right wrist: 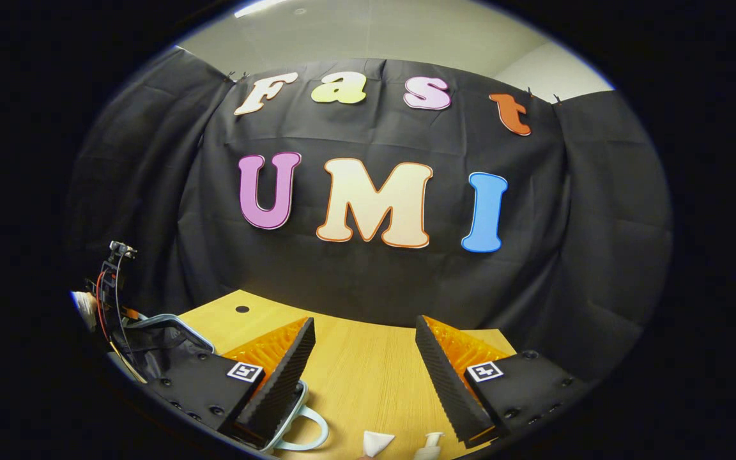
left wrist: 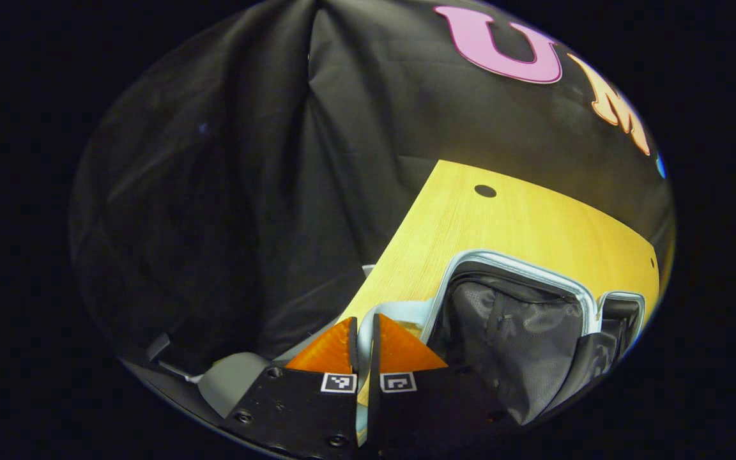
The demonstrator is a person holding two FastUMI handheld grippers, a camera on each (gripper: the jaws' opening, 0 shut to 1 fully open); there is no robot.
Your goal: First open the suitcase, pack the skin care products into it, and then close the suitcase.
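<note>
Left gripper view shows the suitcase (left wrist: 521, 319) open on the table (left wrist: 508, 223), left claw (left wrist: 364, 338) pinched on its pale rim, while the right claw (right wrist: 361, 364) hangs wide above two bottles (right wrist: 400, 444), so packing seemingly comes next.

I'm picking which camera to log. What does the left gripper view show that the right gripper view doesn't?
Left gripper view: the suitcase's dark lined interior, with the left tool shut on its pale rim. Right gripper view: the open right tool and two white skin care products on the table. Both: the wooden table and open suitcase.
</note>
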